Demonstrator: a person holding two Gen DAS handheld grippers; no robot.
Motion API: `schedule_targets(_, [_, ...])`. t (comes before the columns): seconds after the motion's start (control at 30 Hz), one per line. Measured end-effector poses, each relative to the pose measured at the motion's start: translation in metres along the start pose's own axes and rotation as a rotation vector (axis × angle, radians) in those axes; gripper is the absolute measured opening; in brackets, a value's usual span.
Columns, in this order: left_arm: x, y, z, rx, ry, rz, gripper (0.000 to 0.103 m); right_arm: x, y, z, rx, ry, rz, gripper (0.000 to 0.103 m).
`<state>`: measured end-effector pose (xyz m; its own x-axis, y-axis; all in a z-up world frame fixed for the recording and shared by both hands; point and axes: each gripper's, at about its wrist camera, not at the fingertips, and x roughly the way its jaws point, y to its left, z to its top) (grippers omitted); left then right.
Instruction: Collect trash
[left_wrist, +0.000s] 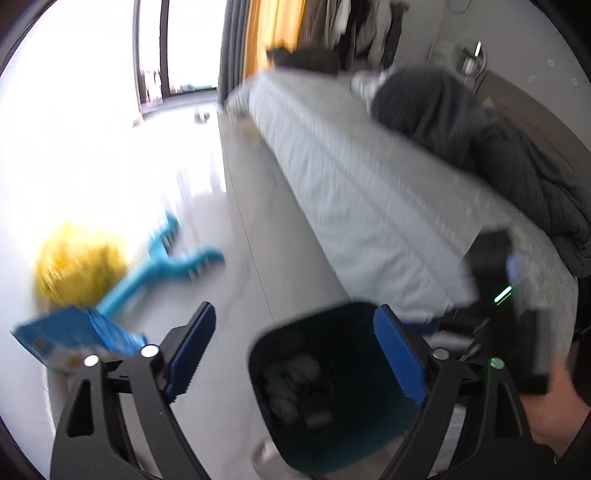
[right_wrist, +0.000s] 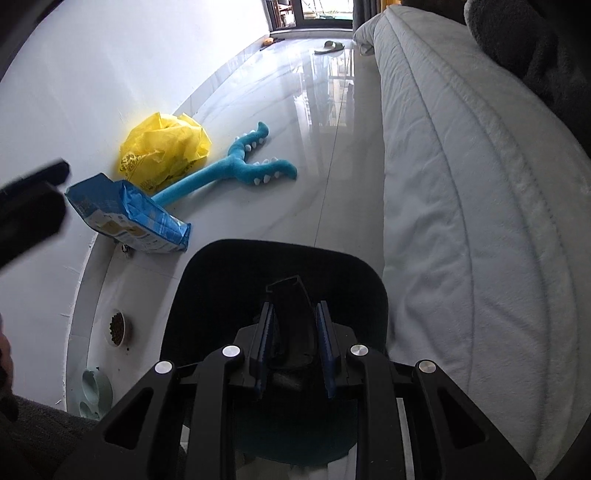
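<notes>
A dark trash bin (right_wrist: 207, 295) stands on the floor beside the bed; it also shows in the left wrist view (left_wrist: 280, 343), with dark items at its bottom. My right gripper (right_wrist: 294, 314) is over the bin's mouth, nearly shut on a dark flat piece of trash (right_wrist: 293, 325). My left gripper (left_wrist: 293, 328) is open and empty above the bin. A crumpled yellow plastic bag (right_wrist: 166, 147) and a blue package (right_wrist: 125, 218) lie on the floor by the wall; both show blurred in the left wrist view, the bag (left_wrist: 77, 266) above the package (left_wrist: 70, 339).
A blue plush toy (right_wrist: 236, 166) lies on the floor next to the bag. A bed with a pale quilt (right_wrist: 461, 184) runs along the right, with a dark blanket (left_wrist: 480, 147) on it. A pet food bowl (right_wrist: 118, 326) sits by the wall. A slipper (right_wrist: 330, 47) lies far off.
</notes>
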<state>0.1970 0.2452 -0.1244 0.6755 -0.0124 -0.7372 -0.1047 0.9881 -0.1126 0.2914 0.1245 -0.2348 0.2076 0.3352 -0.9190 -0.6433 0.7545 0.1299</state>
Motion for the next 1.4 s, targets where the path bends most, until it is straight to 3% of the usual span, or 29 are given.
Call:
schedule_targets(0.33, [-0.056,-0.004,0.023,-0.055,-0.274,0.050,0.095,0.033,0.018,-0.020,-0.046,0.111,-0.014,0.024])
schedule_targets(0.63, [-0.095,-0.020,0.029,-0.060,-0.382,0.060,0.096,0.039,0.016,-0.033,-0.062,0.142,-0.025,0.024])
schedule_targets(0.7, [-0.106,-0.026,0.027,-0.049,-0.407,0.065,0.097,0.039,0.016,-0.035,-0.066,0.147,-0.022,0.031])
schedule_targets(0.77, [-0.116,-0.031,0.024,-0.041,-0.429,0.074,0.097,0.038,0.018,-0.038,-0.074,0.146,-0.020,0.061])
schedule_targets(0.97, [-0.134,-0.045,0.023,-0.036,-0.474,0.089,0.099,0.030,0.018,-0.046,-0.088,0.145,-0.006,0.061])
schedule_targets(1.2, [-0.148,-0.068,0.018,-0.008,-0.487,0.072,0.099,-0.022,0.024,-0.042,-0.088,0.019,0.037,0.071])
schedule_targets(1.4, [-0.168,-0.086,0.010,0.013,-0.510,0.051,0.100,-0.107,0.018,-0.046,-0.065,-0.211,0.014,0.083])
